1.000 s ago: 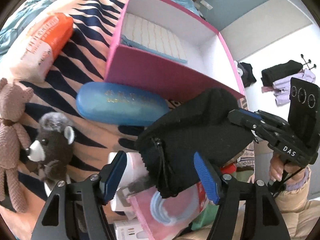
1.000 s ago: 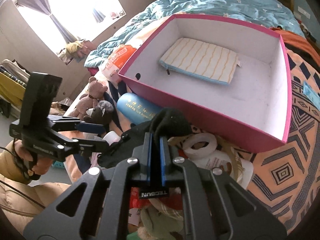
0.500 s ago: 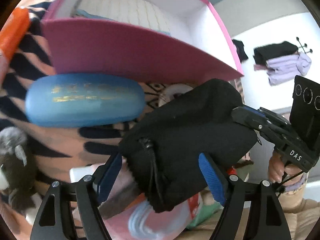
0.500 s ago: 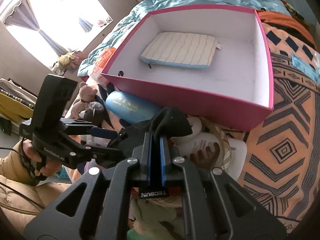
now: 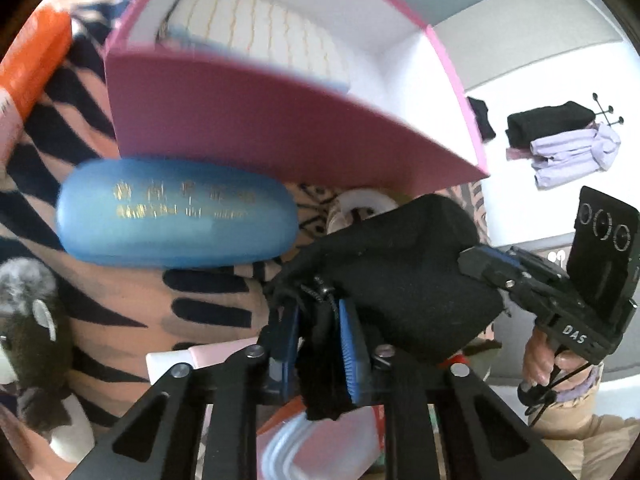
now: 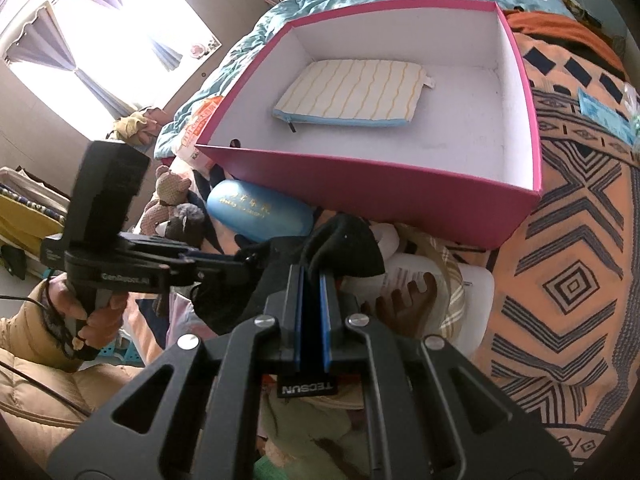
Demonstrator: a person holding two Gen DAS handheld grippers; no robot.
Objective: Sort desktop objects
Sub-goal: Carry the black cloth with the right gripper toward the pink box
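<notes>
Left wrist view puts my left gripper (image 5: pixel 316 344) at six o'clock, its blue pads drawn in narrow and pinching a fold of the black pouch (image 5: pixel 404 280) near its zipper, the cloth bunched between them and hanging a little below. From three o'clock my right gripper (image 5: pixel 476 258) reaches in and bites the opposite end of the same pouch, so the pouch is stretched between the two tools, lifted above the patterned blanket (image 5: pixel 132 320). In the right wrist view I see my right gripper (image 6: pixel 310 280) with its pads almost together, a thin strip of black fabric clamped between them and a peak of the pouch (image 6: pixel 344 244) rising just past the tips toward twelve o'clock; my left gripper (image 6: pixel 224 262) comes in from nine o'clock, held by a hand (image 6: pixel 92 316) in a padded sleeve. The pink box (image 6: pixel 360 176) sits beyond the pouch at twelve o'clock, open-topped, with a striped cream pouch (image 6: pixel 352 92) lying flat on its white floor. A blue glasses case (image 5: pixel 176 212) lies just beside the box's near wall, at ten o'clock in the left wrist view, and a dark plush toy (image 5: pixel 28 344) sits at eight o'clock
</notes>
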